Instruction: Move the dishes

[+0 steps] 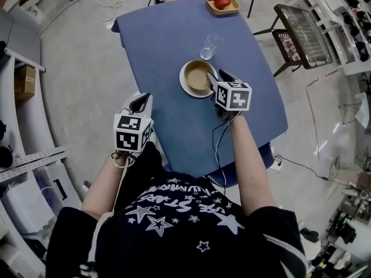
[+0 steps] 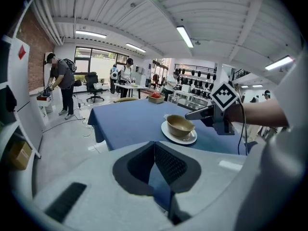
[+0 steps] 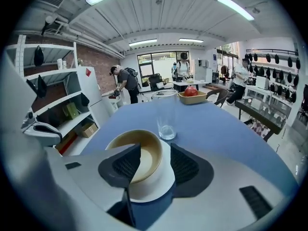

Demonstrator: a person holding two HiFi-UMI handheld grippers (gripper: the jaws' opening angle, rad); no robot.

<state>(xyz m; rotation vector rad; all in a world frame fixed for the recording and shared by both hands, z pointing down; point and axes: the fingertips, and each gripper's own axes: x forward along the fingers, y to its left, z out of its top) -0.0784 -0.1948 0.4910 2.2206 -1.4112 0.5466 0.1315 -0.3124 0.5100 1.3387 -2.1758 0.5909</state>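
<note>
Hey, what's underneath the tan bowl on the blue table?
A white plate sits under the bowl. Only the plate's rim shows around the bowl. Its middle is covered, so whether anything lies between the two cannot be seen.

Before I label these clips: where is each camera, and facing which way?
Head view: on the head, facing down at the table; forearms, left tool and right tool show.
Left gripper view: on the left tool, facing across the table; right tool shows.
Right gripper view: on the right tool, facing bowl and glass; only its jaws show.
All share the bowl.
</note>
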